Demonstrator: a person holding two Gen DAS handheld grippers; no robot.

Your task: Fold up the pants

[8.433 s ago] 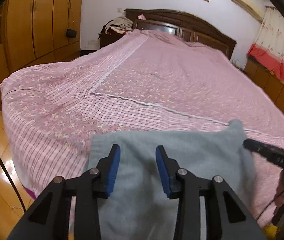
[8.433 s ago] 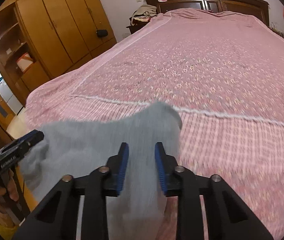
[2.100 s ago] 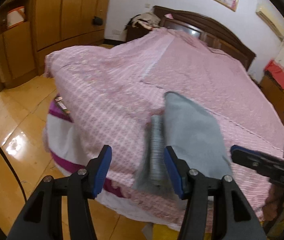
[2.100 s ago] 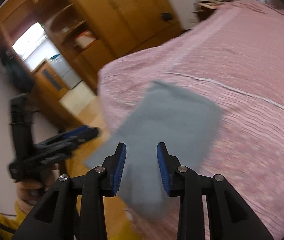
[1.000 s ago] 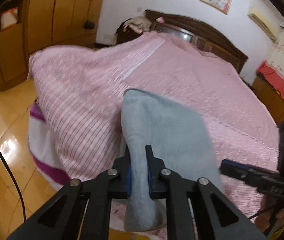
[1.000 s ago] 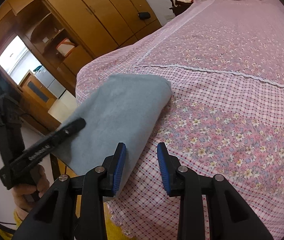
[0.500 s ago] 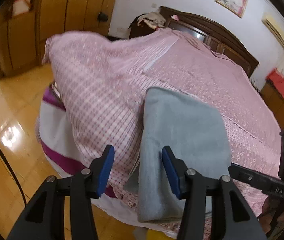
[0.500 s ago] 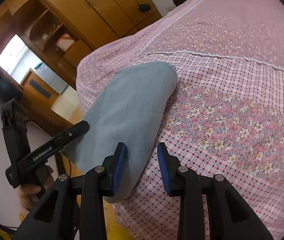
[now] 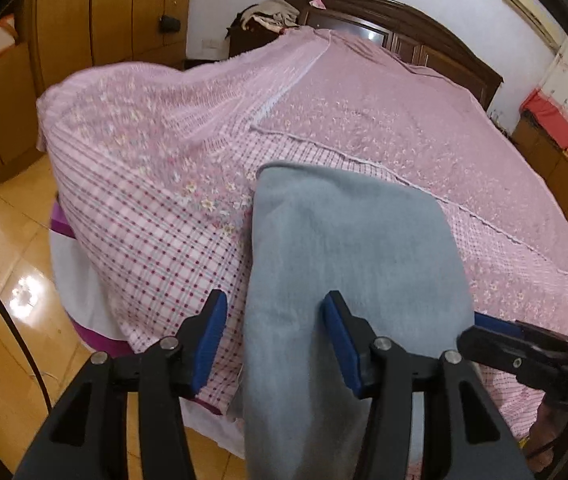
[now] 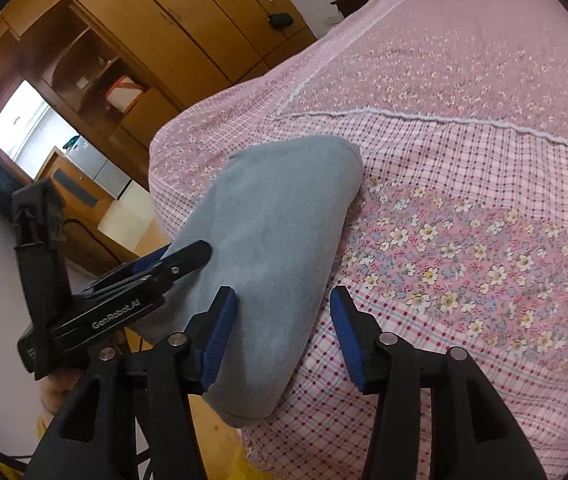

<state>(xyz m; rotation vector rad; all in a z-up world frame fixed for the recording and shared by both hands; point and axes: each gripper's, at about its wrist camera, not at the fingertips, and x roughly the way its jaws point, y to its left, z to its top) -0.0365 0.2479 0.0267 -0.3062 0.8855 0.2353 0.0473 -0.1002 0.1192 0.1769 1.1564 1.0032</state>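
Note:
The grey-blue pants lie folded on the near corner of the pink bed, their lower end hanging over the edge. My left gripper is open and straddles the pants' near part without pinching it. In the right wrist view the pants form a long folded slab. My right gripper has its jaws opening, with the pants' near right edge between them and the pads not pressing. Each gripper shows in the other's view: the right gripper at the pants' right side, the left gripper at their left side.
The bed wears a pink floral and checked cover up to a dark wooden headboard. Wooden wardrobes line the left wall. Shiny wood floor lies below the bed's corner. A clothes pile sits by the headboard.
The left gripper let go of the pants' fold and its jaws spread. The pants settled flat on the bed corner. The right gripper's jaws stand wider than before.

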